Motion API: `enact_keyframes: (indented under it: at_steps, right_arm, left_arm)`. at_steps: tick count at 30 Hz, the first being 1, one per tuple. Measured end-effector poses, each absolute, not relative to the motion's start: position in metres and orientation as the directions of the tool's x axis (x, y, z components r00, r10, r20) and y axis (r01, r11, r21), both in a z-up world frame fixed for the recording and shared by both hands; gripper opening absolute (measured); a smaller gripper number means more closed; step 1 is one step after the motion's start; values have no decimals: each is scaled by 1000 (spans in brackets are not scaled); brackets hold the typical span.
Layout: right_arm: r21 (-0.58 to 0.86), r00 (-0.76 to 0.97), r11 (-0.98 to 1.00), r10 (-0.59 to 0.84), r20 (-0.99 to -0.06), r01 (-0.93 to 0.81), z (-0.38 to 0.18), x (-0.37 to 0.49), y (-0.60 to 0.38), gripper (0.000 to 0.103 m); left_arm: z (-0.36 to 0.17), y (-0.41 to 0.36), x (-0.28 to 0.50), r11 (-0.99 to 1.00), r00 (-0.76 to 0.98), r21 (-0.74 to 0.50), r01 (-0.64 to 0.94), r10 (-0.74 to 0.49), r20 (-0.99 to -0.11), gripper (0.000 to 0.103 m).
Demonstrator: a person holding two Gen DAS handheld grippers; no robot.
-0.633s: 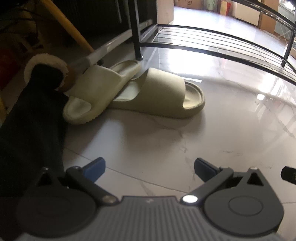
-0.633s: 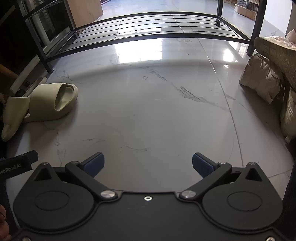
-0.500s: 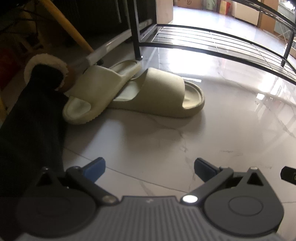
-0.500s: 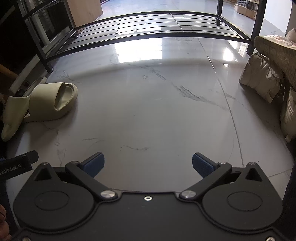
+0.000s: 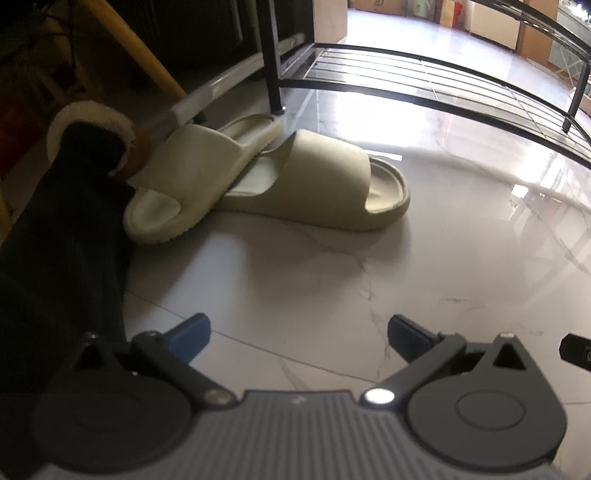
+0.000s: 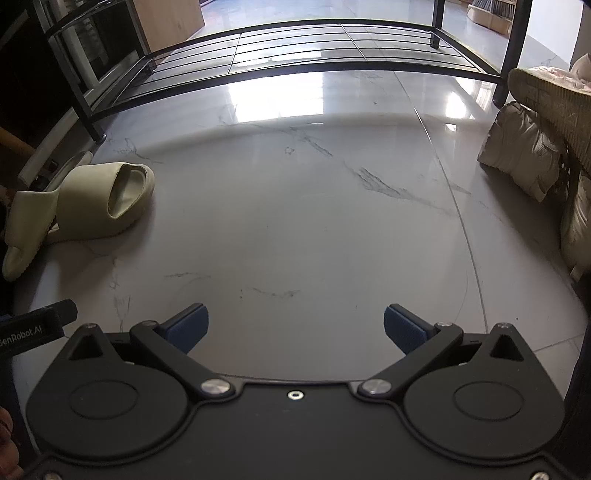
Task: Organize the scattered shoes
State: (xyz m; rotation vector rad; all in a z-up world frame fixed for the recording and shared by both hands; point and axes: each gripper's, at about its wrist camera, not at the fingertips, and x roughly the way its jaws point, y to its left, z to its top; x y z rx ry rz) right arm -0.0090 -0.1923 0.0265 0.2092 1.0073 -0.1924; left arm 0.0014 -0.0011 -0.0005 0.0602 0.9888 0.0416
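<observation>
Left gripper point(image 5: 297, 334) gapes empty; the olive slide point(image 5: 317, 184) lies lengthwise, toe pointing right.

Surroundings: glossy marble-look floor with furniture along its edges.

The floor point(image 6: 295, 221) is pale, grey-veined and strongly reflective, with a bright glare patch just before a black metal rack point(image 6: 295, 48) (a low tier of thin parallel bars, its shelf bare). A yellow slanted leg point(image 5: 133, 48) crosses the dark upper-left corner of the left view. Cardboard boxes point(image 5: 373, 4) stand far beyond the rack. A wooden cabinet point(image 6: 166, 18) stands beside the rack's left end.
</observation>
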Motion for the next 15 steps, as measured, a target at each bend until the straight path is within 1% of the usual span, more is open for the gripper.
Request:
enact_keyframes:
  at_steps: [15]
  right_arm:
    - [90,517,962,-57,-854,256,25,-8,-194,103]
  left_arm:
    - [-2,-1,5,997,542,72,-16,70,-837,102]
